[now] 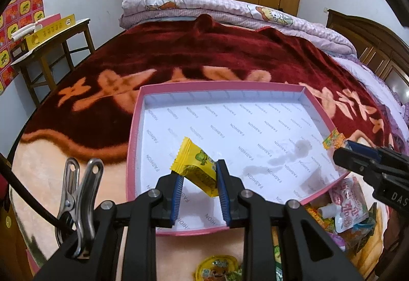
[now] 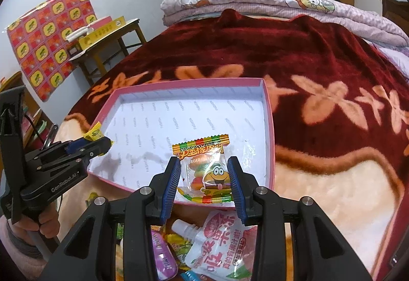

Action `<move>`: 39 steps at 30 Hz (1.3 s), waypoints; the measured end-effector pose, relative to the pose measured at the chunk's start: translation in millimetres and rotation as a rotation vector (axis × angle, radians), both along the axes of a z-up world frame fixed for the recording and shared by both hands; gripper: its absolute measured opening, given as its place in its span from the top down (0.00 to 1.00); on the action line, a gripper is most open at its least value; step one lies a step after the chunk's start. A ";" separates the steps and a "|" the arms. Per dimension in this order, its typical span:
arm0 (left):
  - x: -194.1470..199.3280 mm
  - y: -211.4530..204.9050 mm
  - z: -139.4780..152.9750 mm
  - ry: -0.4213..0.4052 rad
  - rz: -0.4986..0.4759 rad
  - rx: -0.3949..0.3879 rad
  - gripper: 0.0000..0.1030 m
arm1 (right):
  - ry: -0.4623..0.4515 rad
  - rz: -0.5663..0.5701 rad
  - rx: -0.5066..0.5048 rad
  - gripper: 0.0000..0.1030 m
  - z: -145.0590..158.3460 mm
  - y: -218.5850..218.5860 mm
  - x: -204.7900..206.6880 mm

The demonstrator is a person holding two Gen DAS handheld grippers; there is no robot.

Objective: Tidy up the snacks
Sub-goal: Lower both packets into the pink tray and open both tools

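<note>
The box (image 1: 133, 143) ahead of both grippers lies empty. The left gripper (image 1: 200, 173) clamps a yellow candy (image 1: 196, 166), the right gripper (image 2: 203, 173) a burger gummy (image 2: 204, 168); more snacks (image 2: 217, 237) wait below them.

left claw (image 1: 200, 173): clamped on yellow candy (image 1: 198, 166) | over pink tray (image 1: 133, 132) | red blanket (image 1: 179, 51) beneath

Even indoor light, sharp, fisheye-bent edges
</note>
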State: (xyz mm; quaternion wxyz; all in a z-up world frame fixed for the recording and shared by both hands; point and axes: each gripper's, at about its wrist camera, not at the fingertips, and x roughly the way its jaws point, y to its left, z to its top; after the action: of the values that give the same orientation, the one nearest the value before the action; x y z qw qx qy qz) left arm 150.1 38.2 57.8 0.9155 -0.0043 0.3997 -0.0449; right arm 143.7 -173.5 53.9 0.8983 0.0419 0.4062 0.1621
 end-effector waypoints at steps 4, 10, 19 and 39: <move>0.9 -3.2 -2.7 -0.006 -0.008 0.011 0.74 | 0.012 -0.005 -0.001 0.62 -4.3 -1.9 2.2; -0.4 -6.1 -2.0 -0.013 -0.010 0.023 0.67 | 0.028 -0.005 0.008 0.61 -7.2 -3.3 4.8; -8.2 -4.7 6.2 -0.020 0.006 0.026 0.62 | 0.004 0.001 0.020 0.60 -0.1 1.1 -1.6; -48.7 -3.7 23.5 -0.023 0.014 -0.005 0.61 | -0.037 0.032 0.053 0.56 18.6 8.2 -42.8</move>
State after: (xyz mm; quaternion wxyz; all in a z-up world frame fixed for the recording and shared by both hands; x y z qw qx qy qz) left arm 101.4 34.5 81.3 0.9204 -0.0089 0.3889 -0.0398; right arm 100.9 -165.3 72.5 0.9015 0.0563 0.3859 0.1878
